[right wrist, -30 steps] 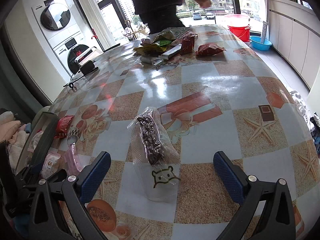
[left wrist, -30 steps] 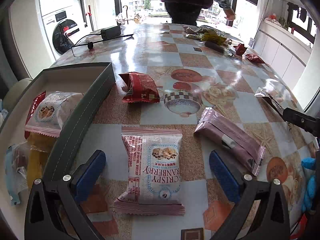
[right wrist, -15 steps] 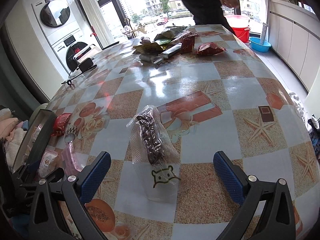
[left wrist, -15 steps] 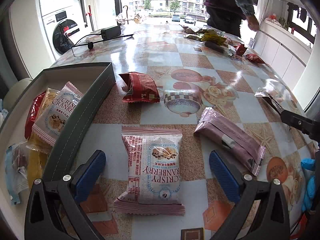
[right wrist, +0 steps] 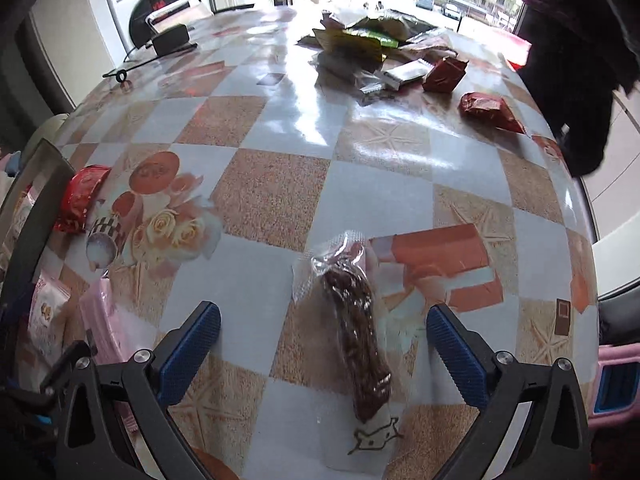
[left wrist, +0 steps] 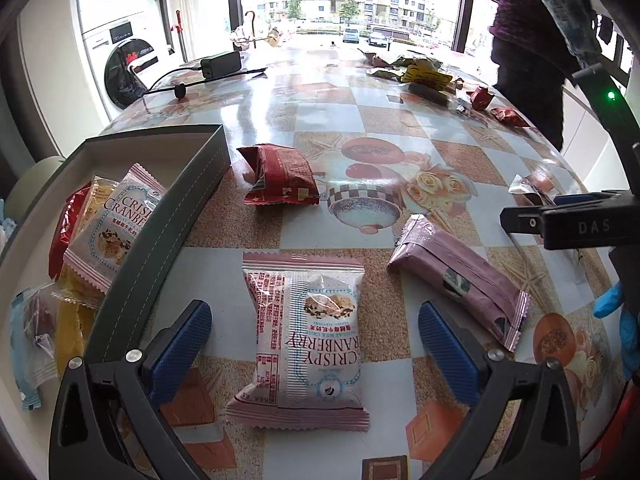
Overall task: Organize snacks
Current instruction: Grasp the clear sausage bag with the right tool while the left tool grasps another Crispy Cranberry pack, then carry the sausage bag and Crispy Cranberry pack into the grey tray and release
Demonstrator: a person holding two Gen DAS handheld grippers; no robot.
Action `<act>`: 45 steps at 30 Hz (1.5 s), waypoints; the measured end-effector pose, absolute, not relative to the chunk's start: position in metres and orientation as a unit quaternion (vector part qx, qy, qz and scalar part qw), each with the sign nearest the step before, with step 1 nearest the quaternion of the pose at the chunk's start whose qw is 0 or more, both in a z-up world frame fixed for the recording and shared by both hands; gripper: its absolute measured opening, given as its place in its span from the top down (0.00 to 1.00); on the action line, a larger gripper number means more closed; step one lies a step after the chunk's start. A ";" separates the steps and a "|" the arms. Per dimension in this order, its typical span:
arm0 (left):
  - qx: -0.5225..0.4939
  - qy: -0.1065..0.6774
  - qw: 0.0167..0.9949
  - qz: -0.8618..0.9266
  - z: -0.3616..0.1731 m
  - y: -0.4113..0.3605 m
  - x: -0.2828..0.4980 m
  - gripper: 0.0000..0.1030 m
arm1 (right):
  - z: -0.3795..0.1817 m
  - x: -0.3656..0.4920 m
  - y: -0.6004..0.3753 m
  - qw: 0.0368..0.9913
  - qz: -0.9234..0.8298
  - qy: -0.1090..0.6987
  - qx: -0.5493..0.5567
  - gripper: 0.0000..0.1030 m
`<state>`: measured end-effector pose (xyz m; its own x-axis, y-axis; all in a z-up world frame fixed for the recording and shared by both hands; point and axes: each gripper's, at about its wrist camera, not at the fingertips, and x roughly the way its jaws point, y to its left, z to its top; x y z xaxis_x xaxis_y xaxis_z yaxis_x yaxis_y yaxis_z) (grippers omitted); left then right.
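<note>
- A glossy table (left wrist: 400,128) with a checkered, flower-printed covering is sitting by bright windows, with a washing machine (left wrist: 120,60) standing behind it on the left.
- A dark-walled box (left wrist: 160,224) is lying at the table's left edge and is already holding several packets, among them a Crispy Cranberry pack (left wrist: 116,220) leaning on yellow and red ones.
- The left gripper (left wrist: 316,340) is hovering with its jaws spread wide and gripping nothing; a second cranberry packet (left wrist: 308,340) is lying flat on the table between the blue pads (left wrist: 180,344).
- A mauve wrapper (left wrist: 460,280) is lying just to the right of that packet, and a red packet (left wrist: 280,176) is sitting farther back, near the box's corner.
- The right gripper (right wrist: 324,344) is likewise wide open and empty, and is framing a clear sleeve of dark snack (right wrist: 356,336) that is lying lengthwise between its fingers.
- A heap of further wrappers (right wrist: 368,44) is waiting at the far end, where a person in dark clothes (right wrist: 576,60) is standing.
- By my reading, the sorting is partway along and both tongs are lining up for a pick.
- The next move is likely calling for lowering until the pads straddle each packet's sides, closing gently so the crinkly film is not slipping out, then carrying it over the box wall.
</note>
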<state>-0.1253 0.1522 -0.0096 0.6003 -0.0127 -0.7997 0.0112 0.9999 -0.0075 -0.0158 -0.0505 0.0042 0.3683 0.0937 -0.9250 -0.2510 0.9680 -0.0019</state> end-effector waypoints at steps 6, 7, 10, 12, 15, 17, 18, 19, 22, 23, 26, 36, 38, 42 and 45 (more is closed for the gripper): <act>0.002 0.458 0.889 -0.013 -0.008 0.150 -0.123 0.02 | 0.012 -0.024 -0.053 0.824 0.101 0.552 -0.073 0.30; 0.004 0.461 0.887 -0.017 -0.006 0.149 -0.122 0.08 | 0.016 -0.025 -0.053 0.826 0.102 0.549 -0.073 0.53; 0.012 0.462 0.886 -0.035 0.001 0.145 -0.127 0.43 | 0.021 -0.030 -0.057 0.822 0.111 0.556 -0.058 0.62; 0.013 0.468 0.882 -0.054 0.004 0.142 -0.130 0.60 | 0.021 -0.038 -0.063 0.821 0.120 0.557 -0.037 0.62; -0.033 0.479 0.874 -0.077 0.009 0.150 -0.132 0.61 | 0.024 -0.050 -0.074 0.818 0.130 0.561 0.008 0.62; -0.058 0.481 0.871 -0.083 0.012 0.153 -0.134 0.61 | 0.026 -0.057 -0.081 0.814 0.137 0.564 0.038 0.62; -0.065 0.479 0.871 -0.084 0.016 0.155 -0.135 0.61 | 0.028 -0.060 -0.083 0.813 0.140 0.564 0.047 0.62; -0.070 0.475 0.873 -0.086 0.020 0.155 -0.137 0.61 | 0.030 -0.063 -0.085 0.812 0.142 0.563 0.054 0.62; -0.075 0.454 0.883 -0.091 0.039 0.158 -0.144 0.61 | 0.041 -0.069 -0.084 0.812 0.150 0.560 0.069 0.62; -0.078 0.447 0.886 -0.091 0.045 0.161 -0.146 0.61 | 0.045 -0.071 -0.081 0.812 0.155 0.558 0.071 0.62; -0.090 0.425 0.897 -0.084 0.062 0.175 -0.153 0.61 | 0.057 -0.077 -0.061 0.812 0.174 0.553 0.065 0.62; -0.135 0.377 0.916 0.026 0.084 0.285 -0.174 0.60 | 0.079 -0.082 0.085 0.776 0.303 0.550 0.058 0.62; -0.145 0.379 0.913 0.049 0.080 0.309 -0.176 0.60 | 0.081 -0.081 0.118 0.767 0.327 0.549 0.055 0.62; -0.153 0.393 0.904 0.075 0.062 0.339 -0.178 0.60 | 0.083 -0.079 0.181 0.751 0.367 0.546 0.045 0.62; -0.155 0.411 0.895 0.083 0.046 0.347 -0.173 0.57 | 0.075 -0.075 0.215 0.748 0.371 0.550 0.030 0.59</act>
<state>-0.1730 0.3467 0.0458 0.6484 0.0212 -0.7610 -0.2758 0.9383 -0.2088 -0.0751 0.2151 0.0750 0.1193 0.5877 -0.8003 -0.5226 0.7225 0.4526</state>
